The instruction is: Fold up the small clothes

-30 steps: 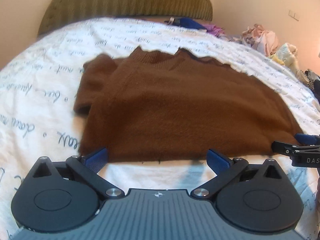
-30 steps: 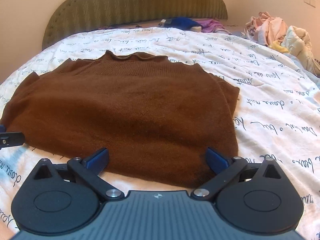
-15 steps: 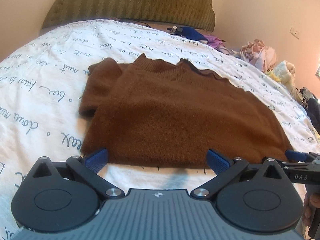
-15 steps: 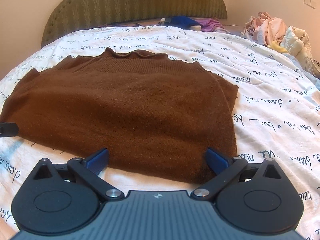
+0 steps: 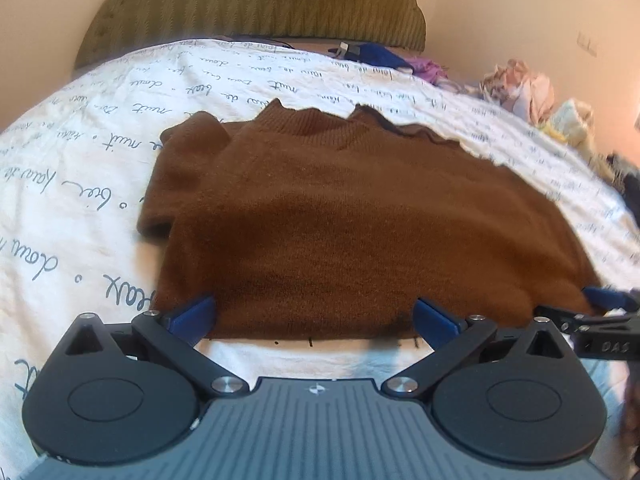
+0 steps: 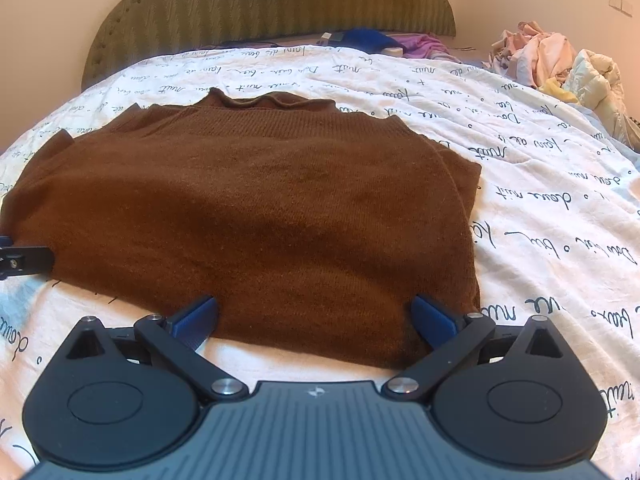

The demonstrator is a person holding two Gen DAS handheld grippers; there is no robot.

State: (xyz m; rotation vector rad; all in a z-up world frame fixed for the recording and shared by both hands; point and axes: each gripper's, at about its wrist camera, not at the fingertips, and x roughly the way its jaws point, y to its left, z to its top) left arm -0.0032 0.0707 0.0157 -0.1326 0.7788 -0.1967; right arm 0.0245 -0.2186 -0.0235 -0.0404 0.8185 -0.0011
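Over the last second both grippers have crept up to the near hem of the sweater [image 5: 352, 216], spread flat mid-bed [image 5: 80, 184]. The left gripper [image 5: 314, 316] and right gripper [image 6: 314, 316] gape wide, holding nothing, so a hem pinch looks next. Sleeves are tucked under; the left view is blurred.

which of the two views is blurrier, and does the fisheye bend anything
Left wrist view is softer: the brown sweater and the script on the bedspread smear, most at the right edge. Right wrist view is sharp, the knit ribs readable. Both bow the bed into a dome and curve the green headboard.
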